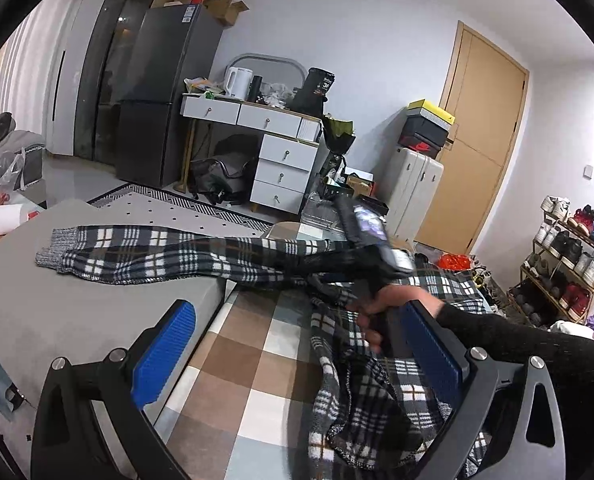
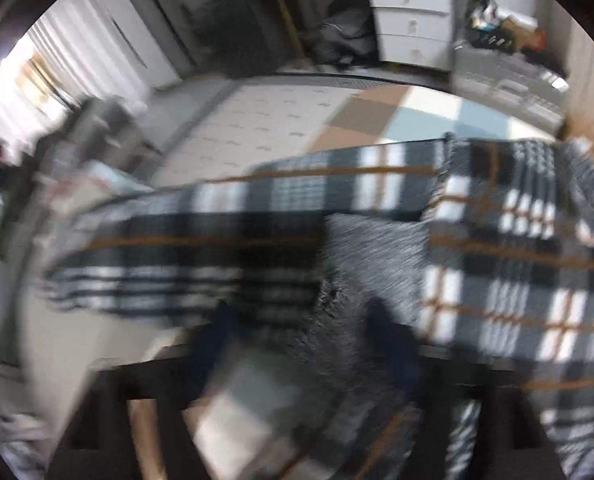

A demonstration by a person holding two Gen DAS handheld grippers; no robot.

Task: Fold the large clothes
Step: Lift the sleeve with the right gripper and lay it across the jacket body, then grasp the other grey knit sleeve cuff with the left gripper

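Open left tongs [image 1: 293,360], plaid garment [image 1: 185,254], checked cloth [image 1: 257,360], drawer desk [image 1: 273,148]

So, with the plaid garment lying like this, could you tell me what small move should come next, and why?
Probably close the right gripper on the grey knit edge of the plaid garment. Its jaws stand open over that edge, one sleeve lies stretched across the table, and the left gripper is open and empty.
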